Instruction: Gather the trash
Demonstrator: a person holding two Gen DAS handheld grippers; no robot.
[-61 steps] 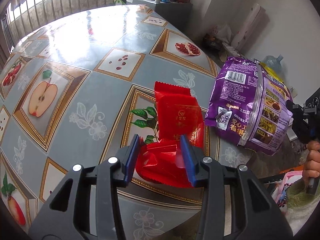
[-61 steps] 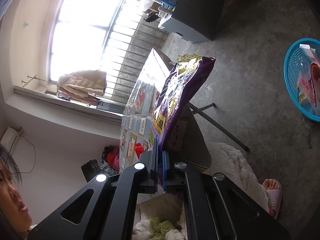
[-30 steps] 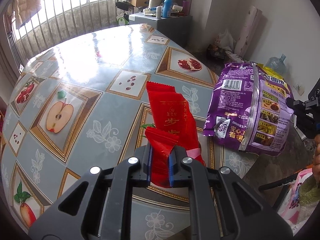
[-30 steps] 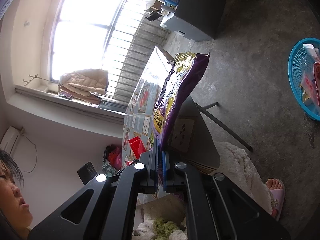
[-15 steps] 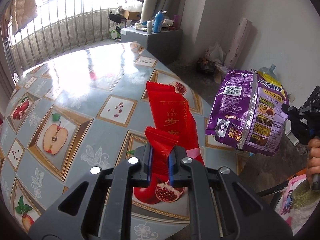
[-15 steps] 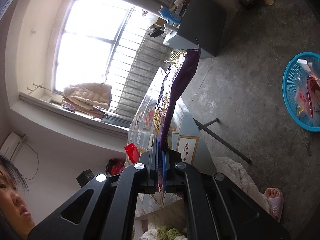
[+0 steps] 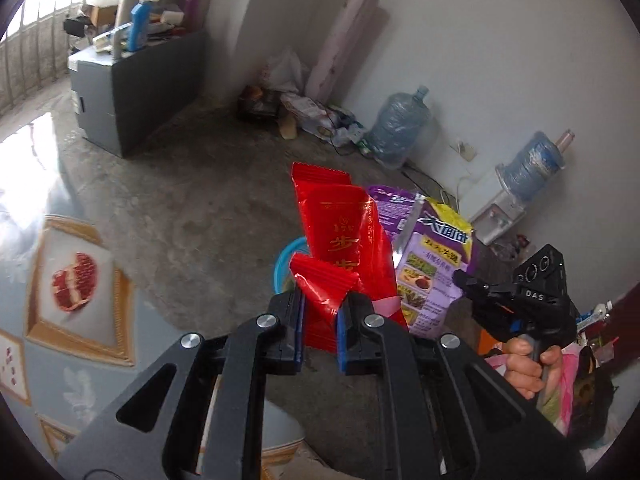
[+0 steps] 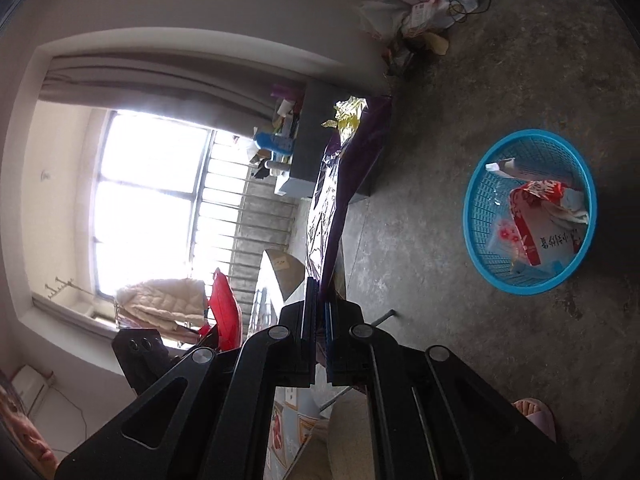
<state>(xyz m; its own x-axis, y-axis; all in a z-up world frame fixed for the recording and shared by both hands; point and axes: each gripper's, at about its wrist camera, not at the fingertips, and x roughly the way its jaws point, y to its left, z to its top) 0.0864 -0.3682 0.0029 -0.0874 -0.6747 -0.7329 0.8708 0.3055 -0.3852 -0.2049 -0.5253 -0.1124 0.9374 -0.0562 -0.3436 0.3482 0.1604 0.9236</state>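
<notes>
- The red wrappers (image 7: 340, 248) were clamped between the jaws of the left gripper (image 7: 320, 326), standing up out of them, off the table and over the concrete floor.
- The purple snack bag (image 7: 434, 264) hung just to their right, pinched at its edge by the right gripper (image 8: 318, 344), whose jaws were pressed together on the foil.
- In the right wrist view we saw that bag edge-on, rising away from the jaws, with the red wrappers far to the left.
- The blue basket (image 8: 480, 184) sat on the floor to the right, well apart from both grippers, with several wrappers and papers already lying in it.
- In the left wrist view only a sliver of its rim showed, behind the red wrappers.
- We judged the task well advanced: some trash was binned and two more loads were picked up, but neither was yet over the basket or released.
- The patterned table (image 7: 80, 280) lay at the near left edge of the left view.
- Compared with a second earlier, both loads had swung off the table toward the floor; the tabletop no longer filled the left view, and the basket sat fuller in the right view.
- Both grips looked unchanged.
</notes>
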